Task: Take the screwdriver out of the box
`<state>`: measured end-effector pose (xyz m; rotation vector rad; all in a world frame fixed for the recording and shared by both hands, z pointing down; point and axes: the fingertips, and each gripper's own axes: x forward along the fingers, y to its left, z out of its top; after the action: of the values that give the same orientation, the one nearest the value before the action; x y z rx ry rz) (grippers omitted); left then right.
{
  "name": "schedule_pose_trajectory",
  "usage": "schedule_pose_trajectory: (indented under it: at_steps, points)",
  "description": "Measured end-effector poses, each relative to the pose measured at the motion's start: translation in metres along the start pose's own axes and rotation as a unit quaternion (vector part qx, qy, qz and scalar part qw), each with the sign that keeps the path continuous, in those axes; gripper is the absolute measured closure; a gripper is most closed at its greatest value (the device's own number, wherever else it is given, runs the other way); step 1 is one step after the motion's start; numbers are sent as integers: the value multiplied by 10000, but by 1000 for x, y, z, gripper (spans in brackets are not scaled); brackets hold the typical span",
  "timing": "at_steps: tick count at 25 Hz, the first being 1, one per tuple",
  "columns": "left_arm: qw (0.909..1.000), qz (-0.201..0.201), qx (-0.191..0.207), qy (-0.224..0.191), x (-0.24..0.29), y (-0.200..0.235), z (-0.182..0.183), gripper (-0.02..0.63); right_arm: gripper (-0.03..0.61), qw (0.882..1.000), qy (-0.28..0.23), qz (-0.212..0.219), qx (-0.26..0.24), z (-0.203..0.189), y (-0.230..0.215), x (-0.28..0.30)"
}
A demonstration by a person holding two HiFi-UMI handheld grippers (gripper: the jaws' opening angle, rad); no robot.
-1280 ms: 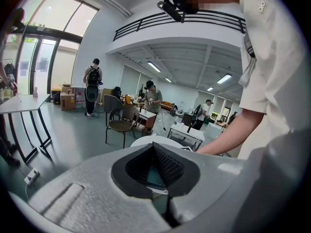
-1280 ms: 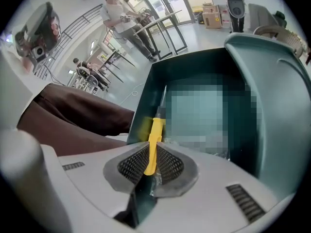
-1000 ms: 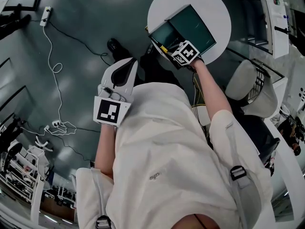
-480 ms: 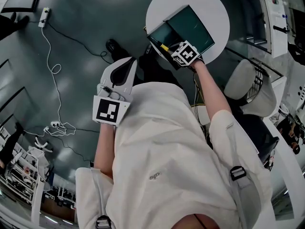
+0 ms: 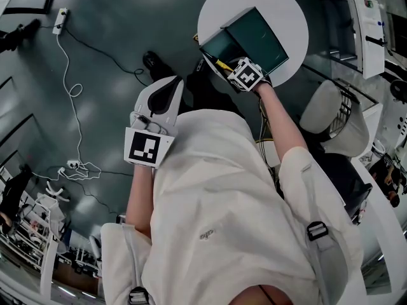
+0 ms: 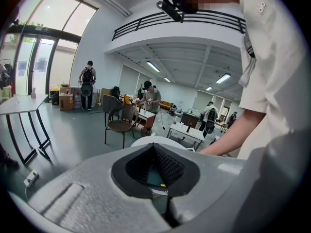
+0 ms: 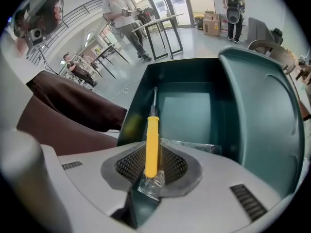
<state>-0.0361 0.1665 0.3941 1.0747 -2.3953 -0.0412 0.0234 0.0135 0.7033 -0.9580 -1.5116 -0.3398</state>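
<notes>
A green box [image 5: 262, 30] stands open on the round white table [image 5: 289, 2], its lid [image 7: 265, 110] raised at the right in the right gripper view. My right gripper [image 5: 224, 64] points steeply down at the box's near edge. Its jaws have just been opening. The yellow-handled screwdriver [image 7: 152, 142] stands between them with a gap on each side, its metal tip over the box's inside. A clear plastic bag [image 7: 148, 182] is crumpled at the handle's base. My left gripper [image 5: 166, 88] hangs shut and empty over the floor, away from the table.
A pale chair [image 5: 336, 116] stands right of the table, and a desk [image 5: 364, 24] lies at the far right. A white cable [image 5: 71, 91] and power strip [image 5: 60, 19] lie on the floor at left. Dark brown trousers [image 7: 68, 115] sit left of the box.
My right gripper's marker cube has turned a little at the box's edge. The left gripper has kept still.
</notes>
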Motion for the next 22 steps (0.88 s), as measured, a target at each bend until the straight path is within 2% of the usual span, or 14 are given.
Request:
schedule_pose_trajectory:
  at_steps: [13,22]
  points:
    - [9997,-169,171,-16,-2,-7,5,603,506,9992,-164,-29,369,1,5,-4]
    - [9967,-621,493,-146,14,-25,22,603,506,9929,-873,-275,763,5,4,-53]
